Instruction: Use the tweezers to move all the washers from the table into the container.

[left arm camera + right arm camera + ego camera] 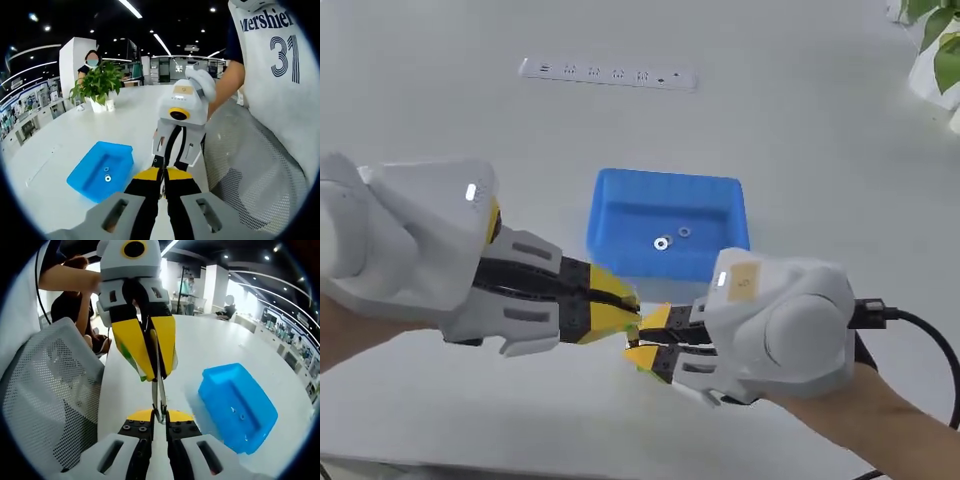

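between the two tools, slim silver tweezers (pixel 158 397): two thin metal arms lying close together, running straight from one set of yellow-tipped jaws to the other. pinched at the upper part by the left tool (pixel 628 312), jaws drawn tight on the metal with the yellow tips flanking it. caught at the other end by the right tool (pixel 642 338), jaws closed in on the narrow end, barely a slit left between the pads. held above the near part of the white tabletop (pixel 800 120), just in front of the container (pixel 665 205) and off it. tools nose to nose, tips almost touching, left tool reaching in from the left and angled slightly down, right tool coming in from the right and pointing back toward it, a black cable trailing from its rear. container a shallow bright blue tray, open-topped, resting flat on the tabletop. inside it, two small silver washers (pixel 663 243), flat on the floor near the middle, close together but apart. farther back, a white power strip (pixel 610 73) lying across the tabletop; at the far right corner, green leaves of a plant (pixel 935 40).
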`<state>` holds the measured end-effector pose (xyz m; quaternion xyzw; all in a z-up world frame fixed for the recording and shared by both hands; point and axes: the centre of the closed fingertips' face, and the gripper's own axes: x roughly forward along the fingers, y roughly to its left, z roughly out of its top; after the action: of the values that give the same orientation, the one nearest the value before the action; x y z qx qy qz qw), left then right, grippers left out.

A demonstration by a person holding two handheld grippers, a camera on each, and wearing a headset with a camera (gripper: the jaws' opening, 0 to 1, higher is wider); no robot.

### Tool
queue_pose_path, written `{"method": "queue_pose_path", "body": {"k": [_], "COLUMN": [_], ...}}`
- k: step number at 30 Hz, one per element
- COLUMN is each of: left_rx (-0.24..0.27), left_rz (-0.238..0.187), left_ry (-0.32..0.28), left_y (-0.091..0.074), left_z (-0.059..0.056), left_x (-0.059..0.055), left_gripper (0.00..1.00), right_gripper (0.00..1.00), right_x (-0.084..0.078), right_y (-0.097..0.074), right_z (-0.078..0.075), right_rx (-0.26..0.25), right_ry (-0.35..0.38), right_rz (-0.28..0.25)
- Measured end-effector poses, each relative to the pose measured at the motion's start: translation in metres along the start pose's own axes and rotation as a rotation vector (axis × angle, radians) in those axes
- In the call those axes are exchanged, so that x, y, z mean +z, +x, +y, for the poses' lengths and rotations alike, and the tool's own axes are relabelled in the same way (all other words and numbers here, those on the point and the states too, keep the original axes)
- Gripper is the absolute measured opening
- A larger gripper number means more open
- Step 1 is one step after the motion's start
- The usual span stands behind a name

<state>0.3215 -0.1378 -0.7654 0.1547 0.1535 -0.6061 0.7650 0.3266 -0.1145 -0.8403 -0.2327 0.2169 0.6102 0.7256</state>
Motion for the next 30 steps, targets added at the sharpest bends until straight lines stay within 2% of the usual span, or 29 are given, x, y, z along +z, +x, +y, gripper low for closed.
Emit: {"method": "queue_pose_path", "body": {"k": [6, 10, 14, 18, 21, 22, 24, 30], "left_rx": [0.01, 0.023, 0.038, 0.053, 0.057, 0.056, 0.053, 0.048], "left_rz": [-0.009, -0.026, -0.038, -0.032, -0.024, -0.023, -0.019, 0.007], "left_ry": [0.084, 0.143, 0.179, 0.202, 0.209, 0.209, 0.206, 0.191], "left_y": [-0.011, -0.017, -0.02, -0.02, -0.015, -0.014, -0.007, 0.008], "left_z": [0.015, 0.03, 0.046, 0.066, 0.08, 0.081, 0.09, 0.107], "left_x": [0.027, 0.048, 0.059, 0.061, 0.058, 0.057, 0.053, 0.04], "left_gripper": [0.06, 0.06, 0.06, 0.06, 0.06, 0.06, 0.06, 0.06], "right_gripper": [0.1, 0.1, 0.1, 0.1, 0.1, 0.1, 0.1, 0.1], "right_x": [0.026, 0.045, 0.055, 0.058, 0.055, 0.053, 0.048, 0.033], "right_y": [-0.014, -0.025, -0.031, -0.033, -0.031, -0.029, -0.023, -0.009], "right_z": [-0.02, -0.039, -0.061, -0.084, -0.096, -0.099, -0.107, -0.123], "right_rx": [-0.04, -0.082, -0.126, -0.168, -0.177, -0.178, -0.178, -0.169], "right_ry": [-0.052, -0.095, -0.11, -0.124, -0.114, -0.115, -0.113, -0.08], "right_rz": [-0.038, -0.059, -0.073, -0.069, -0.064, -0.059, -0.044, -0.02]}}
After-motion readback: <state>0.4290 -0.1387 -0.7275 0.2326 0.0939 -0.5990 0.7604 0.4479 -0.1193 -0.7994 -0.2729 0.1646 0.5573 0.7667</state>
